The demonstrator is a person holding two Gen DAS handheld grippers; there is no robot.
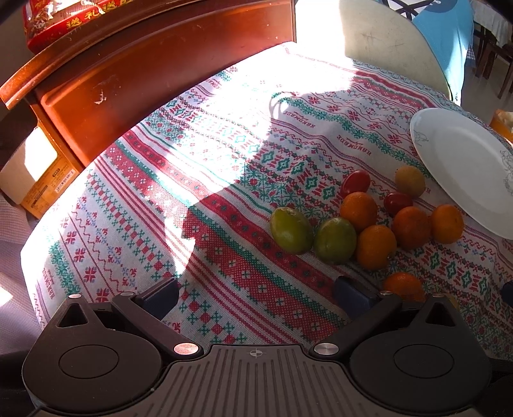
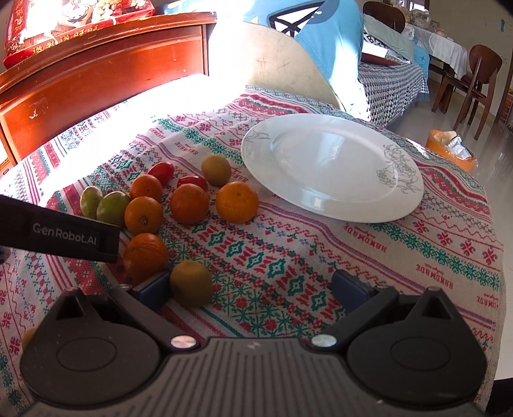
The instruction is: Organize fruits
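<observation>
A cluster of fruit lies on the patterned tablecloth (image 1: 224, 256): several oranges (image 1: 359, 210) (image 2: 237, 202), two green fruits (image 1: 291, 230) (image 2: 113, 208), two red tomatoes (image 1: 355, 182) (image 2: 162, 172) and yellowish round fruits (image 1: 409, 180) (image 2: 191, 282). An empty white plate (image 1: 465, 166) (image 2: 330, 166) sits to the right of the cluster. My left gripper (image 1: 256, 293) is open over bare cloth, left of the fruit, an orange (image 1: 403, 285) just past its right finger. My right gripper (image 2: 253, 288) is open, a yellowish fruit just inside its left finger. The left gripper's body (image 2: 61, 231) shows at the right wrist view's left edge.
A wooden cabinet (image 1: 144, 80) stands behind the table with a red package (image 1: 64, 22) on top. A beige chair back (image 2: 282, 70) with blue cloth rises at the far edge. An orange bin (image 2: 452, 147) sits on the floor, with dining chairs (image 2: 477, 77) beyond.
</observation>
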